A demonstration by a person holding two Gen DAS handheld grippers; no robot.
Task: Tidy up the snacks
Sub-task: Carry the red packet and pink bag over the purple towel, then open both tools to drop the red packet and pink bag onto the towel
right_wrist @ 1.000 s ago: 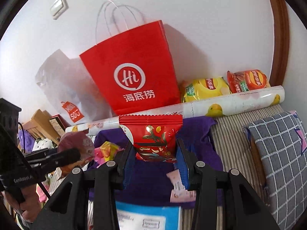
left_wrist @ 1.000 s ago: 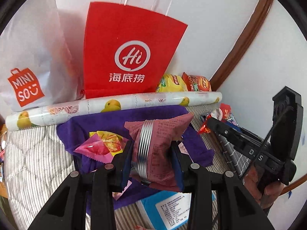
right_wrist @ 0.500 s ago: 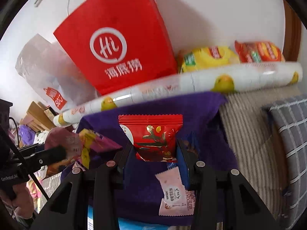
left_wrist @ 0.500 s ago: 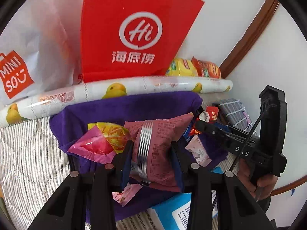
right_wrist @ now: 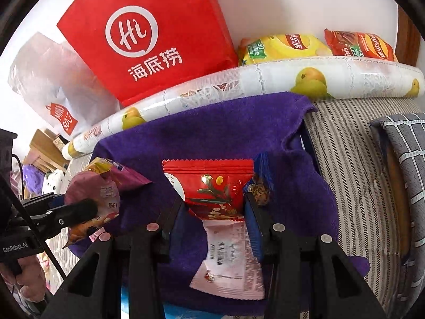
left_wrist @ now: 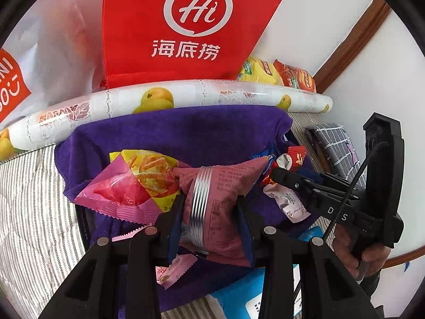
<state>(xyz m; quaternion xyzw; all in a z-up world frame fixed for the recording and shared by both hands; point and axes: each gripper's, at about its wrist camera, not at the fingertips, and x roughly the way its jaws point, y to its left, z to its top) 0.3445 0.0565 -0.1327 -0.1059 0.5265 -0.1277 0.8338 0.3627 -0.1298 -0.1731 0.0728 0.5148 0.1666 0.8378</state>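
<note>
My left gripper (left_wrist: 209, 207) is shut on a dusty-pink snack packet (left_wrist: 223, 196) with a silver stripe, held just above a purple cloth (left_wrist: 186, 130). My right gripper (right_wrist: 213, 207) is shut on a small red snack packet (right_wrist: 209, 183), also low over the purple cloth (right_wrist: 212, 133). On the cloth lie a pink and yellow chip bag (left_wrist: 135, 183), a pale pink sachet (right_wrist: 231, 260) below the red packet and a blue packet (right_wrist: 261, 164). The right gripper shows in the left wrist view (left_wrist: 276, 174), the left one in the right wrist view (right_wrist: 87, 207).
A red paper bag (left_wrist: 186, 26) and a white plastic bag (left_wrist: 39, 61) stand against the wall behind a rolled fruit-print sheet (left_wrist: 186, 95). Yellow (right_wrist: 281, 47) and red (right_wrist: 361, 45) chip bags lie behind the roll. A grey checked cushion (right_wrist: 403, 159) is at the right on striped bedding.
Both grippers have moved forward and down toward the purple cloth with their packets held. The red bag and roll now look closer and higher in both views.
</note>
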